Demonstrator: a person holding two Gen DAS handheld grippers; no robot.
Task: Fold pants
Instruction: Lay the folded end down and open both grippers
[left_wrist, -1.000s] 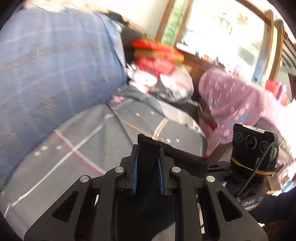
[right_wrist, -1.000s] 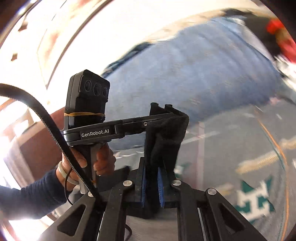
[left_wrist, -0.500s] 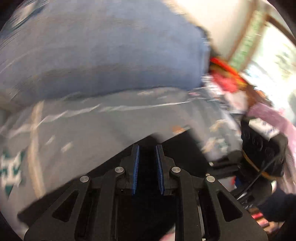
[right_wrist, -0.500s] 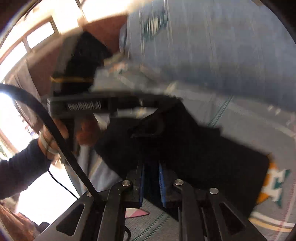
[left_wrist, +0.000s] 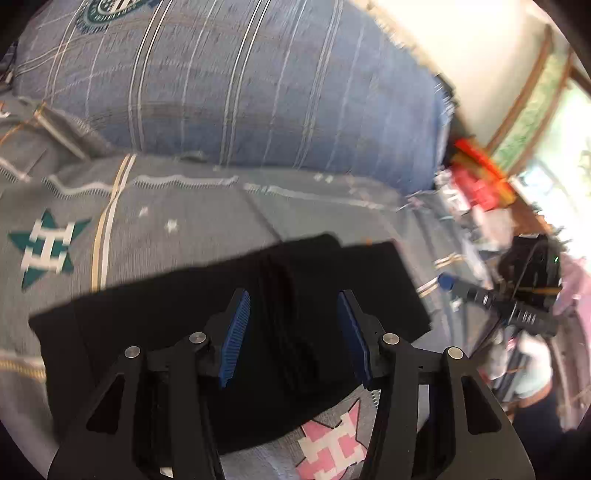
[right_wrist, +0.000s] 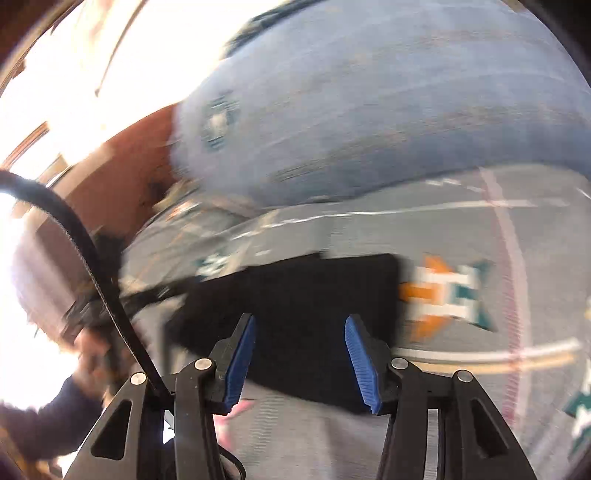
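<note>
- Where cloth sat pinched a second ago, left gripper (left_wrist: 293, 338) now gapes wide, holding nothing; black pants (left_wrist: 229, 314) lie folded flat mid-bedspread (left_wrist: 155, 206), below the blue pillow (left_wrist: 229, 81).
- Right gripper (right_wrist: 299, 358) likewise spread and empty above the pants (right_wrist: 306, 295); fold apparently laid down.

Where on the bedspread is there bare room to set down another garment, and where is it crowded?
Bare bedspread lies between the black pants and the blue pillow, around the green star. The far end by the red packages is cluttered. The left claw hangs open over the pants.
</note>
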